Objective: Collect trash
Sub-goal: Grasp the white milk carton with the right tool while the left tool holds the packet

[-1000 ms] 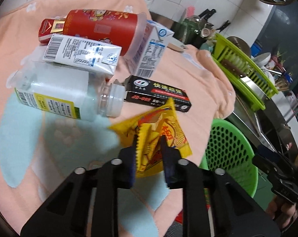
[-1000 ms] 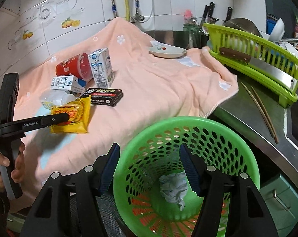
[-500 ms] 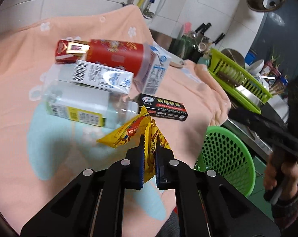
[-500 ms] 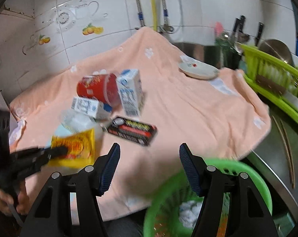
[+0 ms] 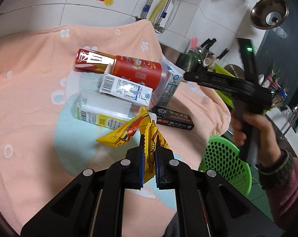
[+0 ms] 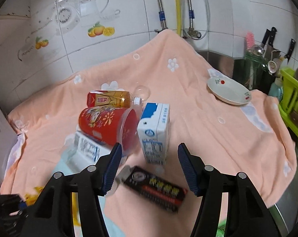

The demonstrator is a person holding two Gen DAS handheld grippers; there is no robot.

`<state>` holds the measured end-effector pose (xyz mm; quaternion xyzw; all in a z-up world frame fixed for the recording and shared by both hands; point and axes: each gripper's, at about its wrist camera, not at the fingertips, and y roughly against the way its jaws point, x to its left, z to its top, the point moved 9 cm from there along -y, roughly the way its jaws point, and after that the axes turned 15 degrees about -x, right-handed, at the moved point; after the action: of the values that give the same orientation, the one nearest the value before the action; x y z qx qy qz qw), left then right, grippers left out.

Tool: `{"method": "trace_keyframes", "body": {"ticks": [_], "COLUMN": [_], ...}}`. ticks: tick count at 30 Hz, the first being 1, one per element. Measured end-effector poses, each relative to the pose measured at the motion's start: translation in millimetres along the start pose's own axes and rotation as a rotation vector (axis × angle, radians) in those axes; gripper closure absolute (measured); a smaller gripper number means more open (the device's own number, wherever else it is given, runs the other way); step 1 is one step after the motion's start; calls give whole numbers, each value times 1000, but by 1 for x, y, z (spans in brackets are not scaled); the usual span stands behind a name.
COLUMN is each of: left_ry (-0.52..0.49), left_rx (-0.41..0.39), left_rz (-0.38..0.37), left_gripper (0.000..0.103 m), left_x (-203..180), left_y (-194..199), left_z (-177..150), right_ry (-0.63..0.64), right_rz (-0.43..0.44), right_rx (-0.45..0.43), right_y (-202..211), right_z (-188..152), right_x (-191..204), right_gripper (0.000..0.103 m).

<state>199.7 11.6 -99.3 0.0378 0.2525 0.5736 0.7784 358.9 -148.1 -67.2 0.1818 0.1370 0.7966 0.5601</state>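
My left gripper (image 5: 149, 141) is shut on a yellow snack wrapper (image 5: 129, 131) and holds it above the peach towel (image 5: 30, 98). Behind it lies a heap of trash: a red cup (image 5: 137, 72), a tea bottle (image 5: 93, 60), a lying milk carton (image 5: 125, 89), a clear plastic bottle (image 5: 101, 112), an upright milk carton (image 6: 155, 132) and a black box (image 5: 174, 117). My right gripper (image 6: 150, 156) is open, hovering just above the black box (image 6: 157, 187) and in front of the upright carton. The green basket (image 5: 226, 160) sits low at the right.
A white plate (image 6: 228, 91) lies on the towel's far right. A green dish rack (image 6: 293, 102) and a knife holder (image 6: 267, 59) stand at the right. Pipes run down the tiled wall (image 6: 109, 19) behind.
My left gripper shut on the yellow wrapper and lifted it off the towel. My right gripper moved away from the green basket, forward over the towel toward the black box.
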Motion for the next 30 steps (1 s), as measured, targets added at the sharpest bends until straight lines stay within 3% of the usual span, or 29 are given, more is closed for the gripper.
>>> {"method": "trace_keyframes", "body": {"ticks": [10, 17, 30], "left_ry": [17, 11, 0], "left_rx": [-4, -2, -9], "left_rz": [-8, -20, -50], "left_gripper": [96, 96, 96], "left_x": [6, 3, -15], "left_y": [3, 1, 2], "left_z": [2, 2, 4], "right_ry": [23, 32, 52], "right_rz": [-17, -43, -51], "right_rx": [46, 70, 11], "right_y": [-48, -68, -27], "right_z": [-2, -5, 6], "right_x": [0, -9, -11], "right_gripper": [48, 59, 60]}}
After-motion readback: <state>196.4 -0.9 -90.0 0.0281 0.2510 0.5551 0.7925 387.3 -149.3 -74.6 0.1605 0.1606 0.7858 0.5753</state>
